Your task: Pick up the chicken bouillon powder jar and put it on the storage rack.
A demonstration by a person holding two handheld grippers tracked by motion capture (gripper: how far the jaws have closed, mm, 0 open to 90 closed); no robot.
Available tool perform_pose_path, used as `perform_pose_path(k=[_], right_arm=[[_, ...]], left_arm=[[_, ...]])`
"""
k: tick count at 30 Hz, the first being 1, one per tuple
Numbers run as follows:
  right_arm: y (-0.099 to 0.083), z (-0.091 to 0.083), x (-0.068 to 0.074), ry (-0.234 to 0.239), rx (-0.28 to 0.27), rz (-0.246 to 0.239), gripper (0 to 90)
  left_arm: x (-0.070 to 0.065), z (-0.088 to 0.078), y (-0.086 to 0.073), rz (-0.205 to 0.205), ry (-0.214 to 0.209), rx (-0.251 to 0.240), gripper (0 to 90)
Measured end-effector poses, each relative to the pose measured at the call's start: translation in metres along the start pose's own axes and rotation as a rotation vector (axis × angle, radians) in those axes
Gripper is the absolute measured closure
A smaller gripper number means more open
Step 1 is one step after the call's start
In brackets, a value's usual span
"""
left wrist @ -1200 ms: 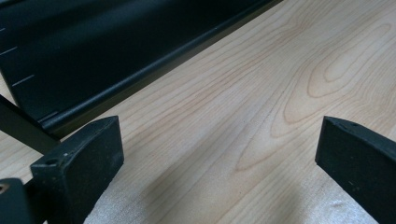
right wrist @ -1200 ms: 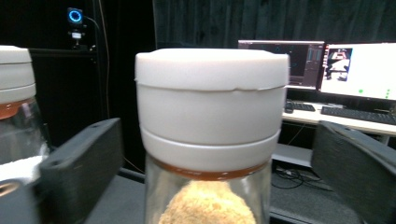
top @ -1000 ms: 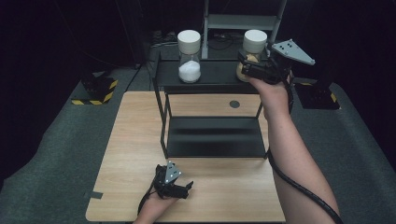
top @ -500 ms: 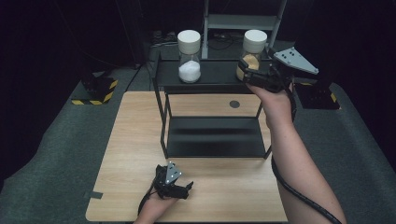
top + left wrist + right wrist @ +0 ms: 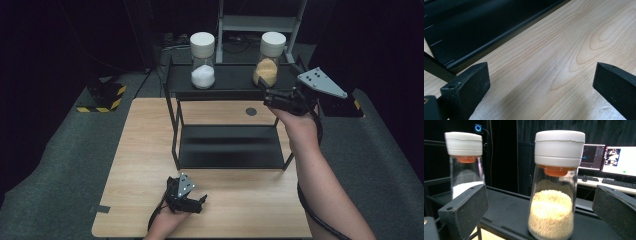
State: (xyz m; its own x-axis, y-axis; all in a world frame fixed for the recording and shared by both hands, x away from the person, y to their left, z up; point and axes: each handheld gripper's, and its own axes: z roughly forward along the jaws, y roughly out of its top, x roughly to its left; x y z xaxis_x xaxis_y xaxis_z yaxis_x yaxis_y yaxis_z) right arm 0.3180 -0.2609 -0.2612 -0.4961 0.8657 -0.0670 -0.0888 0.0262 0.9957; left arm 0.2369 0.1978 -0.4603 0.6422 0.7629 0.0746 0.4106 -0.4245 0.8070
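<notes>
Two clear jars with white lids stand on the top of a black two-level shelf (image 5: 230,80): one with white powder (image 5: 202,60) (image 5: 465,165) at the left, one with tan grains (image 5: 270,59) (image 5: 555,190) at the right. My right gripper (image 5: 264,95) (image 5: 541,215) is open, held just in front of the tan jar, which stands free beyond its jaws. My left gripper (image 5: 200,202) (image 5: 541,92) rests open on the wooden table (image 5: 145,150) (image 5: 564,50) near the front edge, nothing between its jaws.
The shelf's lower black level (image 5: 230,145) (image 5: 474,30) sits on the table behind the left gripper. A dark round mark (image 5: 251,111) lies on the table under the shelf top. Monitors and a keyboard (image 5: 609,162) stand far behind the jars. A black-and-yellow block (image 5: 105,95) lies on the floor at left.
My right gripper has let go of the tan jar and drawn back toward the front right, leaving the jar upright on the shelf. The left gripper has not moved.
</notes>
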Motion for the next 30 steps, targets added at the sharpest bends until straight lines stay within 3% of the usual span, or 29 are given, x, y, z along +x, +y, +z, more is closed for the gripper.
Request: perform_pose_path(k=[8, 20, 30], right_arm=[[-0.007, -0.016, 0.006, 0.013, 0.000, -0.017, 0.0], [-0.016, -0.026, 0.012, 0.007, 0.028, -0.048, 0.0], [-0.038, -0.040, 0.016, 0.011, 0.059, -0.065, 0.0]], left_arm=[[0.000, 0.000, 0.000, 0.001, 0.001, 0.002, 1.4], [-0.001, 0.000, 0.001, 0.005, 0.001, 0.004, 1.4], [-0.002, 0.001, 0.001, 0.011, 0.003, 0.008, 1.4]])
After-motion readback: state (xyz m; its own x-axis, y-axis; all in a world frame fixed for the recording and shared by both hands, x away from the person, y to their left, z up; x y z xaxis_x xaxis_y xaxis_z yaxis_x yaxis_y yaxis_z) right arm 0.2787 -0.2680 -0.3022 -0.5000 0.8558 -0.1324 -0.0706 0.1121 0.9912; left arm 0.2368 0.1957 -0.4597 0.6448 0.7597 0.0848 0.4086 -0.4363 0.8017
